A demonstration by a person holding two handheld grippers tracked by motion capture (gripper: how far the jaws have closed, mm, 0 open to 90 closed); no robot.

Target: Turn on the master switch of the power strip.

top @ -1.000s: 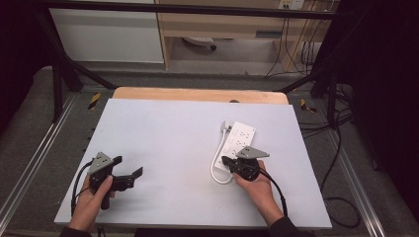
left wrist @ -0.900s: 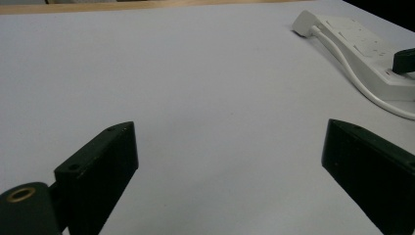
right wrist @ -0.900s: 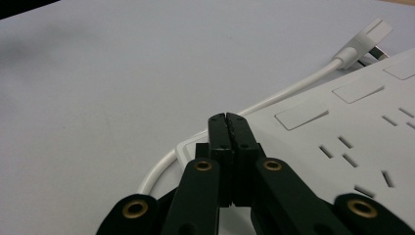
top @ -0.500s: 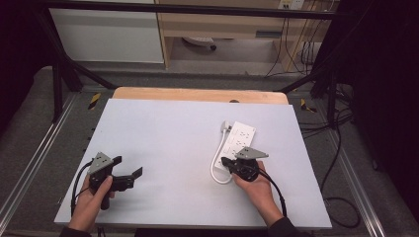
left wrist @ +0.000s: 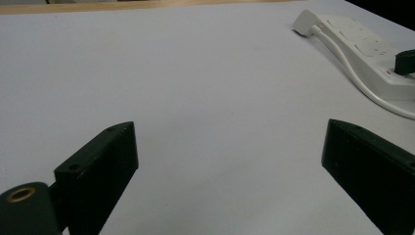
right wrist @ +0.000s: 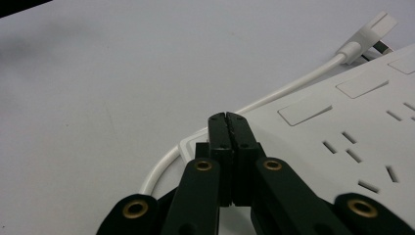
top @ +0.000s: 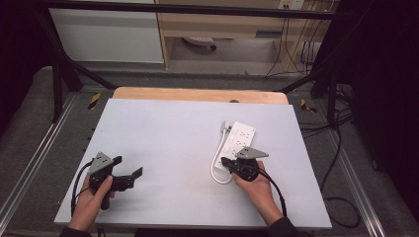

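**Operator:** Pale grey tabletop point(top: 163, 143), wooden strip along its far edge, dark floor and cables around it. I have the white power strip point(top: 240, 139) on the right half of the surface, with its white cord point(top: 215, 165) looping off the near end and back up the left side to the plug point(top: 225, 127) lying beside the far end.

**Observer:** How does it lie relative to your tools?

**Operator:** Its long axis runs away from me, tilted slightly to the right. My right gripper point(right wrist: 228, 119) sits at the near end of it, jaws pressed fully together with nothing between them, tips over the near left corner. I think they rest on the casing, but from this angle I can't tell contact from a thin gap.

**Observer:** And the left?

**Operator:** My left gripper point(top: 129, 168) is well apart, on the near left of the table, jaws spread wide and empty, pointing across toward the strip. In its own view the strip sits at the upper right.

**Observer:** So the right hand is nearer.

**Operator:** By far. Any next move on the strip belongs to the right, I judge, working along that long axis.
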